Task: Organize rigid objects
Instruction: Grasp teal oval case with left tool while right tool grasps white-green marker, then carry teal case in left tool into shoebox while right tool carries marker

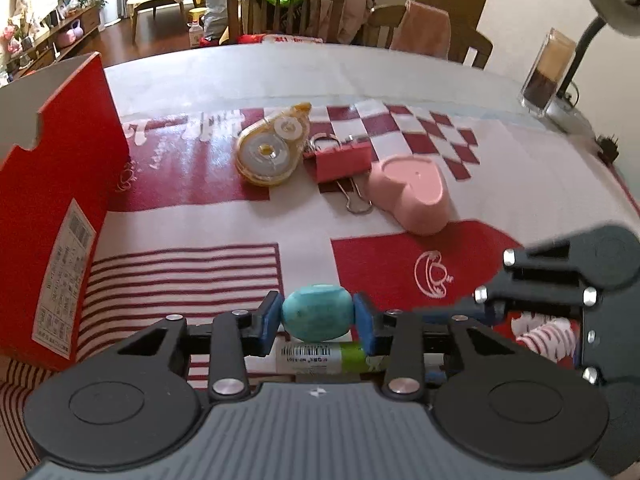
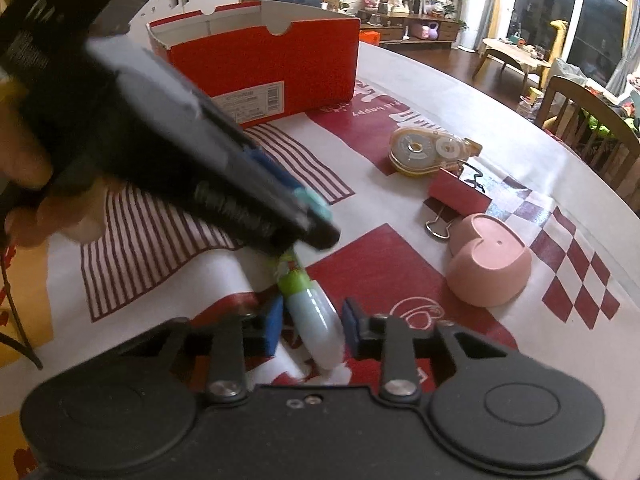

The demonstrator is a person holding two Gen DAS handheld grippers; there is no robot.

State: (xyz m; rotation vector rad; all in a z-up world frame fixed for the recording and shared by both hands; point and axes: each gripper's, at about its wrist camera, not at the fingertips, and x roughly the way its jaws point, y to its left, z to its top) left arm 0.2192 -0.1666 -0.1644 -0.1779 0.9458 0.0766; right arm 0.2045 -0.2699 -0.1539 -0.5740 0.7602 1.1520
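The left hand-held gripper (image 1: pixel 318 318) is closed on a turquoise egg-shaped stone (image 1: pixel 318 312), pinched between its blue pads (image 1: pixel 365 322) and raised clear of the bench (image 1: pixel 280 76). The right hand-held gripper (image 2: pixel 310 326) is partly open, with its pads on either side of a white marker with a green band (image 2: pixel 314 322) that lies on the patterned cloth; contact with the marker cannot be confirmed. An open red box (image 2: pixel 260 60) stands at the left of the bench. A tape dispenser (image 1: pixel 272 148), a pink binder clip (image 1: pixel 342 160) and a pink heart-shaped dish (image 1: pixel 412 194) lie close together beyond the grippers.
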